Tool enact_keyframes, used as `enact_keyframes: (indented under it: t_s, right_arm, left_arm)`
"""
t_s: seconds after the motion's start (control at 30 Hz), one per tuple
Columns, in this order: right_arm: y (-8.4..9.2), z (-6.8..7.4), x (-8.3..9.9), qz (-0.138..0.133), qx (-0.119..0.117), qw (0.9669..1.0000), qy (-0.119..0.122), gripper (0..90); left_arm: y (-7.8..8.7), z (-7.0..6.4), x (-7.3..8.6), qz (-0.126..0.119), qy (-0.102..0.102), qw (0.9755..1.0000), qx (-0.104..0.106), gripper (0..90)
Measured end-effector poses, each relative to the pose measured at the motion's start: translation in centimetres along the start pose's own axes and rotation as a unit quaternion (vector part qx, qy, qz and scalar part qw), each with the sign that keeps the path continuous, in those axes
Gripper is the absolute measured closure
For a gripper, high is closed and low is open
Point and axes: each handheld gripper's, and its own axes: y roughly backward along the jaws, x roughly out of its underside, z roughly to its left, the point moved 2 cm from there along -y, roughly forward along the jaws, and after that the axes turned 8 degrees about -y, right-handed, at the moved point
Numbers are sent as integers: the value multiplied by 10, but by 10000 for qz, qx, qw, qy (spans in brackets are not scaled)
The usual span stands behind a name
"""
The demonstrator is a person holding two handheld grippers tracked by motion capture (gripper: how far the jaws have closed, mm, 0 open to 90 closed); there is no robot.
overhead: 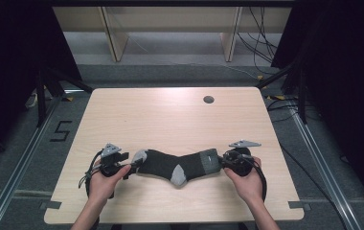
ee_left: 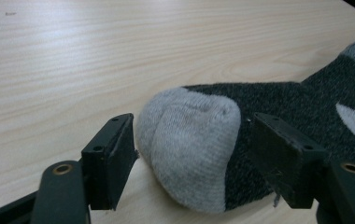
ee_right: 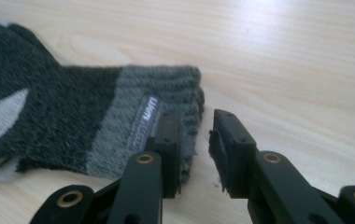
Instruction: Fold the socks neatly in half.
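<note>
the sock [overhead: 177,165] lies flat on the near part of the table [overhead: 170,115], stretched left to right between our two hands. it is dark grey, with a pale grey toe [overhead: 140,156] at its left end, a pale heel patch [overhead: 178,175] bulging toward us in the middle, and a lighter ribbed cuff [overhead: 211,160] at its right end.

in the left gripper view the toe [ee_left: 189,144] sits on the wood between our left gripper's [ee_left: 192,156] jaws, which stand spread on either side of it. the left pad is just beside the toe, with a sliver of table showing between them. whether the right pad touches the dark knit we cannot tell. nothing is pinched here.

in the right gripper view the cuff [ee_right: 159,112] carries a small label [ee_right: 146,116], and our right gripper [ee_right: 196,149] meets its edge. one jaw lies over the ribbed edge, the other stands on bare wood just beside it, and a narrow gap shows between the pads. the jaws are nearly together but not pressed on the fabric.

from above, the left gripper [overhead: 125,165] and right gripper [overhead: 224,160] sit at opposite ends of the sock, each held in a hand that comes in from the near edge. a round hole [overhead: 209,99] lies far back on the table, well apart from the sock.
</note>
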Motion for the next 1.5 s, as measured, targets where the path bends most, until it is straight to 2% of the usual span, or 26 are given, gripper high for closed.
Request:
enact_keyframes:
  t_s: [0.03, 0.07, 0.27, 0.37, 0.43, 0.47, 0.5, 0.53, 0.6, 0.63, 0.7, 0.83, 0.87, 0.9, 0.93, 1.0, 1.07, 1.1, 1.13, 1.2, 1.3, 1.33, 1.4, 1.43, 1.47, 1.5]
  right_arm:
    - [1, 3, -1, -57, -26, 10000, -51, 726]
    - [2, 4, -2, -64, -16, 10000, 40, 726]
    - [-15, 3, 3, 241, 22, 9996, 155, 746]
    - [-14, 5, 4, 338, 47, 9994, 66, 747]
    - [-16, 3, 4, 335, 21, 9994, 80, 748]
    - [-17, 3, 4, 364, -33, 9993, 54, 749]
    - [-17, 1, 3, 331, 21, 9993, 187, 750]
    - [-17, 1, 3, 345, 68, 9992, 205, 750]
    - [-18, 2, 4, 394, -14, 9992, 79, 751]
    - [-18, 3, 4, 404, 30, 9991, 97, 752]
    - [-20, 0, 5, 379, 37, 9991, 199, 753]
    - [-19, 1, 6, 334, 33, 9993, 188, 754]
    - [-19, 1, 6, 337, 13, 9992, 197, 754]
    - [-19, 1, 6, 340, 12, 9992, 186, 754]
    - [-20, 1, 6, 297, 14, 9994, 172, 754]
    - [-20, 1, 6, 290, 14, 9993, 217, 753]
    - [-20, 1, 6, 307, -2, 9993, 231, 753]
    - [-19, 0, 7, 347, 161, 9990, 235, 754]
    - [-18, 3, 7, 357, 67, 9992, 156, 753]
    - [-20, 1, 6, 303, 64, 9992, 245, 754]
    - [-20, 0, 6, 301, 60, 9993, 235, 753]
    - [-20, 1, 7, 299, -88, 9994, 175, 753]
    - [-19, 1, 7, 311, 21, 9994, 144, 753]
    - [-20, 0, 7, 269, -45, 9994, 189, 754]
    - [-20, 3, 8, 272, -42, 9996, 56, 754]
    - [-20, 3, 8, 272, -42, 9996, 56, 754]
  left_arm:
    - [0, -1, -2, 33, -21, 10000, 12, 279]
    - [0, -2, -3, 95, -47, 9999, -2, 267]
    - [-12, 3, -2, 236, 49, 9997, 6, 304]
    - [-18, 8, -2, 346, 15, 9994, 35, 311]
    - [-24, 10, -2, 331, 163, 9993, 118, 315]
    - [-24, 11, -2, 438, 114, 9989, 149, 318]
    - [-28, 10, -2, 407, 111, 9990, 120, 320]
    - [-30, 11, -1, 485, -47, 9987, 114, 320]
    - [-34, 10, 1, 539, 15, 9984, 196, 319]
    - [-34, 11, 2, 678, -97, 9974, 243, 310]
    - [-36, 10, 3, 707, -170, 9970, 270, 299]
    - [-39, 11, 2, 629, 38, 9976, 278, 305]
    - [-38, 13, 2, 715, -85, 9970, 300, 308]
    - [-38, 13, 2, 725, -89, 9969, 291, 313]
    - [-39, 12, 2, 646, 62, 9975, 288, 320]
    - [-37, 13, 1, 779, 9, 9969, 111, 320]
    - [-37, 11, -1, 749, -210, 9969, 66, 324]
    - [-38, 11, -1, 785, -171, 9968, 48, 315]
    - [-39, 12, 0, 786, -58, 9969, 10, 290]
    - [-41, 16, 2, 776, 89, 9969, 73, 233]
    - [-41, 16, 2, 797, -54, 9967, 118, 238]
    - [-41, 16, 2, 801, -60, 9967, 147, 256]
    - [-41, 15, 2, 786, -83, 9967, 192, 312]
    - [-41, 15, 2, 766, -78, 9968, 220, 338]
    - [-41, 14, 2, 768, -39, 9967, 263, 421]
    - [-41, 14, 3, 738, 17, 9969, 282, 421]
